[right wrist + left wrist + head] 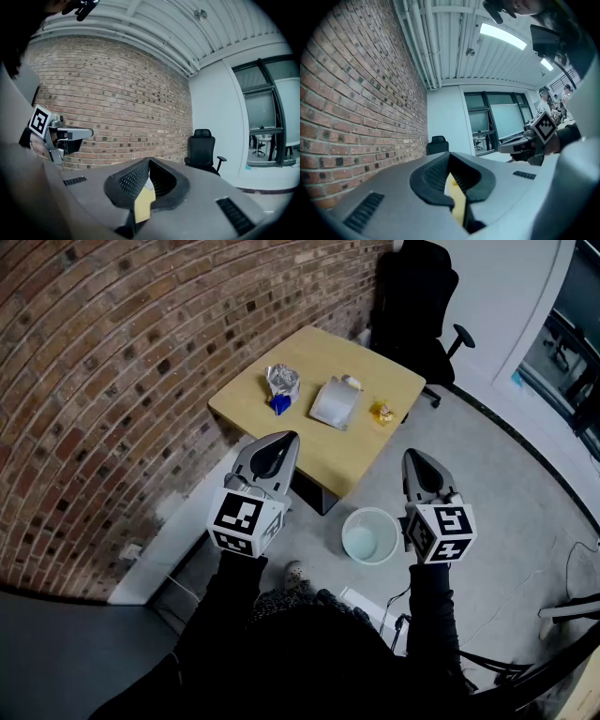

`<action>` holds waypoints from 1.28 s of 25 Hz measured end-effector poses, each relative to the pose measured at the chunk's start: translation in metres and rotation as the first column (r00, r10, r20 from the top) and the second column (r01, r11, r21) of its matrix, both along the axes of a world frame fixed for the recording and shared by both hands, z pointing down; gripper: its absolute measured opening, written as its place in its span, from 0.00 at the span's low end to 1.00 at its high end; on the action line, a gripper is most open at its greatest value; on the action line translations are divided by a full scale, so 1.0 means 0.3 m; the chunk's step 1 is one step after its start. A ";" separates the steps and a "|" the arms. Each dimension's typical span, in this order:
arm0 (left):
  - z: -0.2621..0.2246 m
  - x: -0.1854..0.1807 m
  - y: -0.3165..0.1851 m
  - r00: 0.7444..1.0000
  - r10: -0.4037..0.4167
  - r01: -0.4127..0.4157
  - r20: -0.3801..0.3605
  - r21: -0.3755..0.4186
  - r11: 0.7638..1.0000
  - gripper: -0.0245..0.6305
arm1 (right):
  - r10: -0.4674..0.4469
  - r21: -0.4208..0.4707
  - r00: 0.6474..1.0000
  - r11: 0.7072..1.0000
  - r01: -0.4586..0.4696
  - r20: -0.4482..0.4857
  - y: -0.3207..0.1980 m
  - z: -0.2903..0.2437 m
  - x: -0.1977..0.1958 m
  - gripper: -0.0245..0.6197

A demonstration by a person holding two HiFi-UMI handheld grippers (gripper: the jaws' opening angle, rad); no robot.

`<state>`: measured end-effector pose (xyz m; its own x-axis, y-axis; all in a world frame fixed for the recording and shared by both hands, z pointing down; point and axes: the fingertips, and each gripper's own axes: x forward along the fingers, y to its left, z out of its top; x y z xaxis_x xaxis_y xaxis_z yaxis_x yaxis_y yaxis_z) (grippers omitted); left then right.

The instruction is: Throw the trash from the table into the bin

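Observation:
Three pieces of trash lie on the wooden table (pixel 246 404): a crumpled silver wrapper (pixel 281 382) with a blue scrap, a flat silver pouch (pixel 336 402) and a small yellow wrapper (pixel 382 412). A round pale bin (pixel 368 535) stands on the floor in front of the table's near corner. My left gripper (pixel 284 439) hovers over the near table edge, shut and empty. My right gripper (pixel 411 457) hangs above the floor beside the bin, also shut with nothing in it. Both sit well short of the trash. In each gripper view the jaws meet at the tip, left gripper (pixel 449 155) and right gripper (pixel 149 161).
A brick wall (pixel 112 362) runs along the table's left side. A black office chair (pixel 417 306) stands behind the table. Cables and a metal frame (pixel 562 615) lie on the grey floor at the right. A shoe (pixel 295 573) shows below the bin.

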<state>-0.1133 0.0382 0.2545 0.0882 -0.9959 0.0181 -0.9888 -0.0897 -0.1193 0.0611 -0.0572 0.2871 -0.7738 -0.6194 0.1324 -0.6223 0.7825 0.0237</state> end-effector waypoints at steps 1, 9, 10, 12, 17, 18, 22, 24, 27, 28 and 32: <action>0.005 -0.011 -0.016 1.000 0.004 -0.004 -0.001 -0.002 1.000 0.05 | 0.005 -0.002 1.000 1.000 -0.005 -0.002 -0.016 0.003 -0.011 0.06; 0.037 -0.132 -0.144 1.000 0.015 -0.016 -0.024 -0.012 1.000 0.05 | 0.028 -0.007 0.999 1.000 -0.028 -0.025 -0.126 0.021 -0.112 0.06; 0.039 -0.145 -0.161 0.999 0.020 -0.020 -0.027 -0.012 1.000 0.05 | 0.033 -0.008 0.999 0.999 -0.034 -0.026 -0.141 0.021 -0.123 0.06; 0.041 -0.172 -0.196 0.999 0.031 -0.032 -0.038 -0.009 0.999 0.05 | 0.044 -0.009 0.999 0.999 -0.044 -0.031 -0.174 0.022 -0.144 0.06; 0.063 -0.230 -0.274 0.996 0.061 -0.063 -0.068 -0.016 0.998 0.05 | 0.064 -0.013 0.997 0.998 -0.064 -0.044 -0.231 0.036 -0.199 0.06; 0.068 -0.238 -0.287 0.995 0.069 -0.070 -0.071 -0.018 0.997 0.05 | 0.069 -0.015 0.997 0.997 -0.070 -0.046 -0.241 0.039 -0.206 0.06; 0.094 -0.264 -0.337 0.992 0.099 -0.101 -0.082 -0.029 0.994 0.05 | 0.096 -0.027 0.993 0.995 -0.098 -0.062 -0.272 0.064 -0.225 0.06; 0.109 -0.277 -0.358 0.989 0.114 -0.118 -0.090 -0.037 0.992 0.05 | 0.112 -0.039 0.991 0.993 -0.115 -0.077 -0.282 0.082 -0.229 0.06; 0.128 -0.302 -0.385 0.986 0.127 -0.132 -0.104 -0.046 0.990 0.05 | 0.131 -0.052 0.987 0.989 -0.136 -0.088 -0.292 0.100 -0.233 0.06; 0.133 -0.309 -0.392 0.986 0.129 -0.135 -0.107 -0.047 0.990 0.05 | 0.135 -0.053 0.987 0.989 -0.140 -0.088 -0.294 0.104 -0.234 0.06; 0.154 -0.321 -0.414 0.983 0.138 -0.145 -0.119 -0.055 0.988 0.05 | 0.138 -0.062 0.986 0.988 -0.144 -0.094 -0.302 0.127 -0.239 0.06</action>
